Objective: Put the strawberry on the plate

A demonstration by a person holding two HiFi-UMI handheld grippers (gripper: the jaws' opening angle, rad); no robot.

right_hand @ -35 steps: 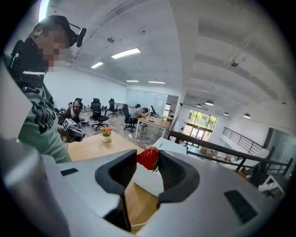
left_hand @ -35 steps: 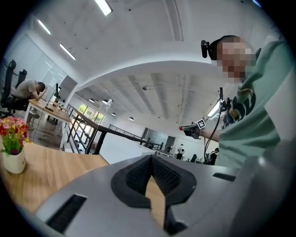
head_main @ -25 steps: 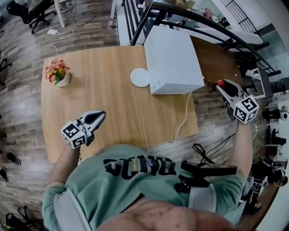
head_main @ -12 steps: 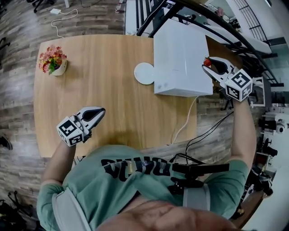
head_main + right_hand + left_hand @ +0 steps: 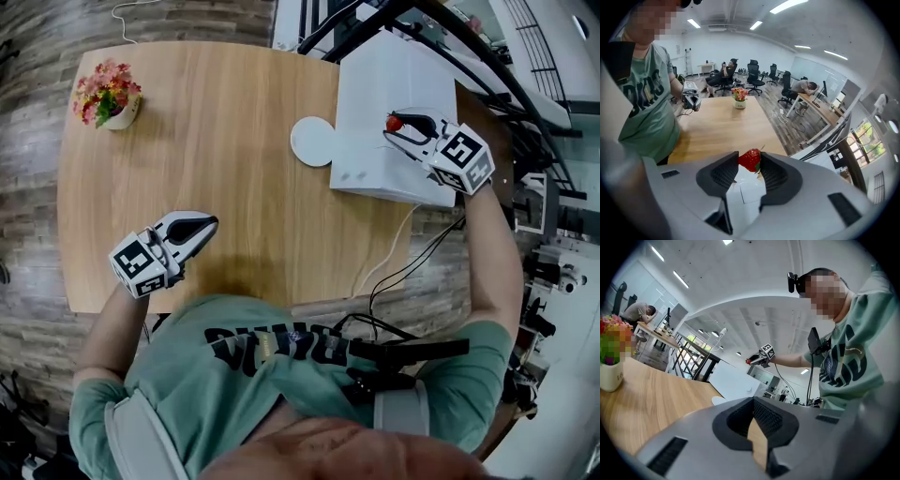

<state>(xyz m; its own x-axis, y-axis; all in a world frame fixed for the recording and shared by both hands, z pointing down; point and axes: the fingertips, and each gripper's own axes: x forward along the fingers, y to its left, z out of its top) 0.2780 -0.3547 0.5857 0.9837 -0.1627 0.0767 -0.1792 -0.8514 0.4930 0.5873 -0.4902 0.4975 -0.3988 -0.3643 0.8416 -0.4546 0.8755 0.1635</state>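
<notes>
At the near left, the left gripper [image 5: 208, 223] is held over the desk [image 5: 216, 122], close to its near edge. Its fingers [image 5: 736, 423] are seen closed together, with nothing between them. Farther off on the right, the strawberry [image 5: 750, 160] is pinched between the fingers [image 5: 776, 174] of the right gripper [image 5: 397, 129], which are kept partly apart by it. The fruit is held above the white box [image 5: 375, 75], to the right of the plate [image 5: 313, 142] and apart from it. The plate is laid on the desk just beside the box's left side. A flowerpot [image 5: 108, 94] is set at the far left corner.
</notes>
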